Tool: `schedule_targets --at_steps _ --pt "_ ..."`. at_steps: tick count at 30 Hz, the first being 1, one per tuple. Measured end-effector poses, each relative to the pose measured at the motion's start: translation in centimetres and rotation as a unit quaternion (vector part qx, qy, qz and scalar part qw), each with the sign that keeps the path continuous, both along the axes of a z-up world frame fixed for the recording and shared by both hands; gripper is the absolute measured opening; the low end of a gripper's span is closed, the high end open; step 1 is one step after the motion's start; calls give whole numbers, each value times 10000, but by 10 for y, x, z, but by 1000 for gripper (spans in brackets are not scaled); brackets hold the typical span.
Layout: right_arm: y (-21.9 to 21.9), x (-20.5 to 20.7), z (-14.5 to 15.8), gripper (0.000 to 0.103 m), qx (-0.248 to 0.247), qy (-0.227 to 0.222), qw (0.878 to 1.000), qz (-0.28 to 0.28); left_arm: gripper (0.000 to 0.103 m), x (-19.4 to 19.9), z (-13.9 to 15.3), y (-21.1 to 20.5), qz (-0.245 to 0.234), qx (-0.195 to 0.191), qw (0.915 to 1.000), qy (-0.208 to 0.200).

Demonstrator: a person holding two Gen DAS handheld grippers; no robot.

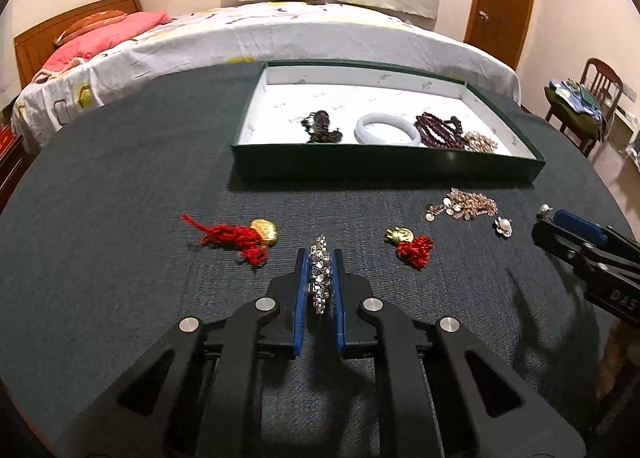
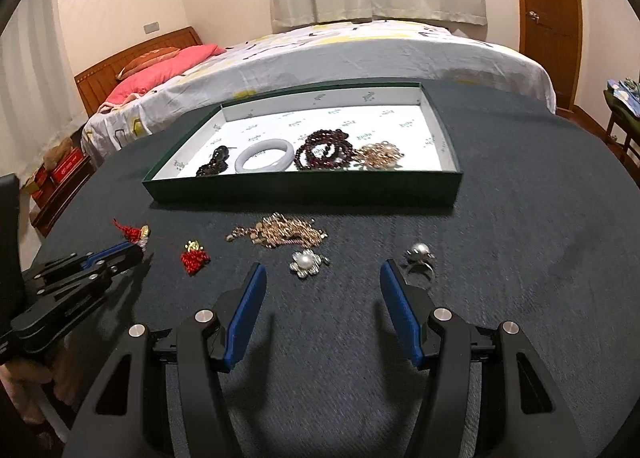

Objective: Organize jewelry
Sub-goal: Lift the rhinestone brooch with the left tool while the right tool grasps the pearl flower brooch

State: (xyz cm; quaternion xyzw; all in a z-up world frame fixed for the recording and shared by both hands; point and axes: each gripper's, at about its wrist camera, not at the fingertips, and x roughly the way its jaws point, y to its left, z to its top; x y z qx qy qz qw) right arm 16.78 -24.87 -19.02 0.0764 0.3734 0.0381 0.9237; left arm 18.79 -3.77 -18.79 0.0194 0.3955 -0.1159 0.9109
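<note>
Clamped between the blue pads of the left claw (image 1: 319,258) was a rhinestone bracelet (image 1: 321,274), held edge-up just above the dark cloth of the bench (image 1: 120,178); the jaws were closed hard on it. The right claw (image 2: 323,272) stood about half open and held nothing, its pads straddling bare cloth short of a pearl flower brooch (image 2: 305,262), with a pearl ring (image 2: 419,256) just beside its right-hand pad.

Already placed in the green tray (image 1: 384,168) were four pieces in a row along its near wall: a dark bead piece (image 1: 322,127), a white bangle (image 1: 387,129), a garnet bead string (image 1: 438,131) and a gold-toned cluster (image 1: 480,142).

Outstanding on the bench were two red knotted charms with gold pendants, one to the left (image 1: 236,240) and a smaller one to the right (image 1: 412,246), a gold-toned chain heap (image 1: 468,205) near the tray's front wall, plus the brooch and ring (five loose pieces, not counting the bracelet in hand).

Assessment: task judged under halfway. The bracelet remained to be carried over the tray wall and released; the tray's far half lay unused.
</note>
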Motion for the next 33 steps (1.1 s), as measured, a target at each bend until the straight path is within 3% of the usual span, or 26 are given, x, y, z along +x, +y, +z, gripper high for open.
schedule_targets --at_steps 11,12,16,23,33 --pt "13 28 -13 56 -207 434 9988 49 11 1 11 28 403 -121 9991 -96" --pt "14 30 -15 50 -218 479 9986 76 11 2 11 28 415 -121 9990 -98" --pt "17 33 -15 46 -420 508 9978 100 11 2 9 30 439 -152 9989 -67" --pt "18 30 -15 22 -519 508 9971 219 11 3 8 31 453 -157 9988 -58" --pt "11 16 -11 22 -360 379 9985 183 11 0 13 27 410 -135 9990 -129"
